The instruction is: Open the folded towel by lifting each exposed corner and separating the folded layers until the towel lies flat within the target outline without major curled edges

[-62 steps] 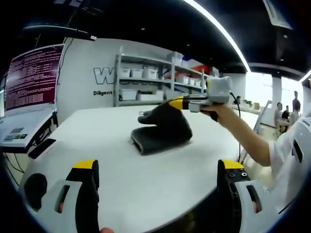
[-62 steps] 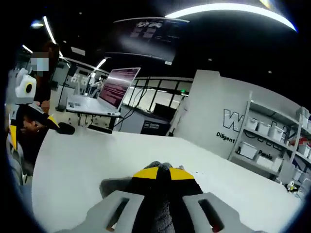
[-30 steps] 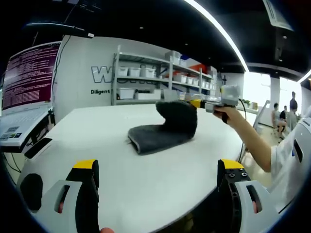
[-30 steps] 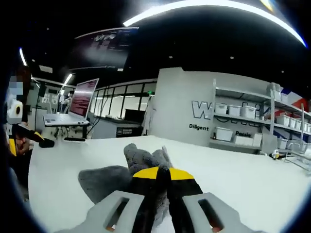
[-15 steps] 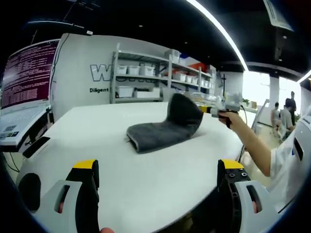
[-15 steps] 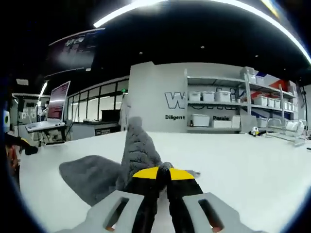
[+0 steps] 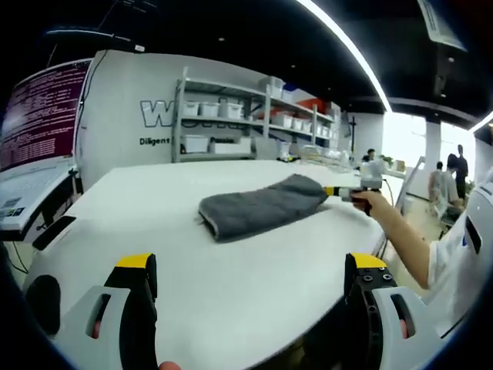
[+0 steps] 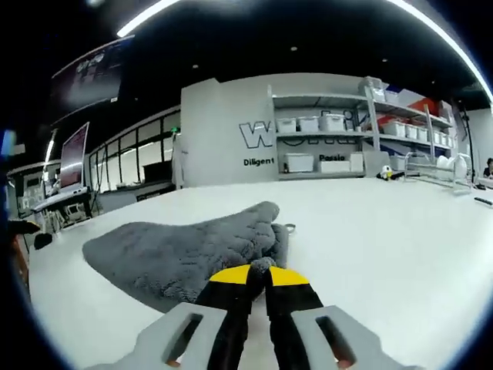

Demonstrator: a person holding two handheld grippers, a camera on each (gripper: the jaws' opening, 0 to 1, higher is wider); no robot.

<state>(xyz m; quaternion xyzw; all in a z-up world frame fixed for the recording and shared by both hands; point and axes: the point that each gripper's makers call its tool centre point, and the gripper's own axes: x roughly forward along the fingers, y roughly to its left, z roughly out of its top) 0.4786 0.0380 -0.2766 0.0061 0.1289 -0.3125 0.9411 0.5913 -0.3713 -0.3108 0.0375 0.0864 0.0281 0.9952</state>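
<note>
towel (image 7: 258, 208): grey, lying low on the white table (image 7: 231, 285), still partly folded
right gripper (image 8: 259, 275): jaws pinching the towel's near edge
left gripper (image 7: 250, 266): jaws spread wide, nothing in them

A broad white table (image 7: 231, 262) with a rounded edge carries a grey towel (image 7: 258, 205), which lies spread low across its top, one end still doubled over in a thick fold.
</note>
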